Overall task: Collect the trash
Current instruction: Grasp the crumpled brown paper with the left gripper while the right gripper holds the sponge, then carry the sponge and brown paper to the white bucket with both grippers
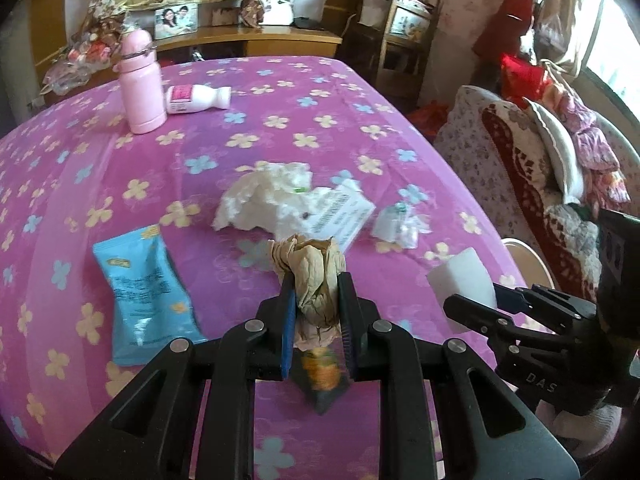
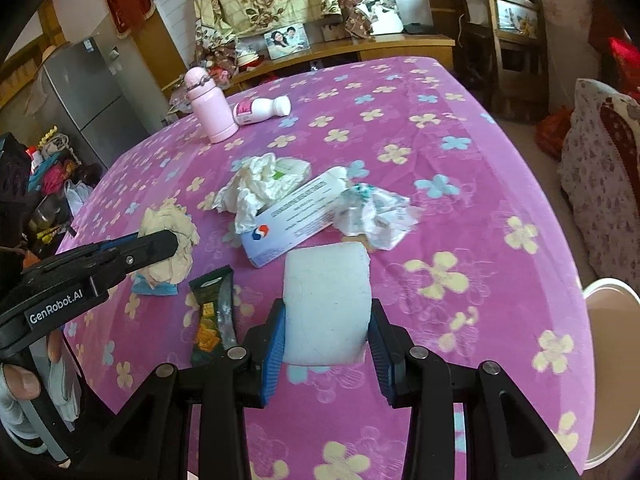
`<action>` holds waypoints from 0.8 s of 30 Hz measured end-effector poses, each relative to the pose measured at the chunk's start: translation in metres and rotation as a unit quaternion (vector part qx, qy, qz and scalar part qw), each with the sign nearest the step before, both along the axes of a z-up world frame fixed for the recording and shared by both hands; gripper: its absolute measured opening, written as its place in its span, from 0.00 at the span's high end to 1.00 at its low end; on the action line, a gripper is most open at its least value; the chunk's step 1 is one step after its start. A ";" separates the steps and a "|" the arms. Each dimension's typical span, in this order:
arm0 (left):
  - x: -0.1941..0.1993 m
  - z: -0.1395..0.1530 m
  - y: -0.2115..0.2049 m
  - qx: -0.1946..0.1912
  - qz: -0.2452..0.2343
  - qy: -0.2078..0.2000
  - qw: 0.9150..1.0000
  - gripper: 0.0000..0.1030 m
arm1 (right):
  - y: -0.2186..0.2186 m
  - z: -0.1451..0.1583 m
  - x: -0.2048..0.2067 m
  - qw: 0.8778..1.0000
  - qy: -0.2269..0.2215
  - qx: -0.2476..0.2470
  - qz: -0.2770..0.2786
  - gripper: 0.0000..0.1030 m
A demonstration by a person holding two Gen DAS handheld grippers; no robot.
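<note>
My left gripper (image 1: 317,280) is shut on a crumpled beige paper wad (image 1: 316,276), lifted above the pink flowered table (image 1: 280,128); the same wad (image 2: 172,236) shows in the right wrist view with the left gripper (image 2: 160,240) around it. My right gripper (image 2: 327,320) is shut on a white foam block (image 2: 326,300), also seen as the foam block (image 1: 462,284) at the right of the left wrist view. On the table lie a blue snack bag (image 1: 140,292), a dark wrapper (image 2: 210,316), crumpled white tissue (image 2: 260,184), a white carton (image 2: 296,220) and a crinkled plastic wrapper (image 2: 376,208).
A pink flask (image 1: 140,84) stands at the far left with a white bottle (image 1: 198,98) lying beside it. A white bin rim (image 2: 612,364) sits below the table's right edge. A cushioned chair (image 1: 540,184) is to the right, a sideboard (image 1: 248,38) behind.
</note>
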State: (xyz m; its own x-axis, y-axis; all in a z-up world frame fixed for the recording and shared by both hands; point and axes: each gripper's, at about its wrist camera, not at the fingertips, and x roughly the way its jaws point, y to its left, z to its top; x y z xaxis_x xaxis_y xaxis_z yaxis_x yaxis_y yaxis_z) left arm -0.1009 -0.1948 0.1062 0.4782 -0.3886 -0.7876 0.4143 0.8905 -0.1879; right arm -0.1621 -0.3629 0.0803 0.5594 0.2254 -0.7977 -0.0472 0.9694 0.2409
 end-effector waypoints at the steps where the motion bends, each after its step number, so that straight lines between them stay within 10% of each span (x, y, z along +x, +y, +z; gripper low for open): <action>1: -0.001 0.001 -0.004 -0.002 -0.004 0.001 1.000 0.84 | -0.003 0.001 -0.002 1.000 -0.002 -0.001 -0.003 0.64; 24: -0.035 0.003 -0.163 -0.001 -0.138 0.010 0.990 0.84 | -0.134 0.014 -0.064 0.992 -0.007 -0.014 -0.122 0.64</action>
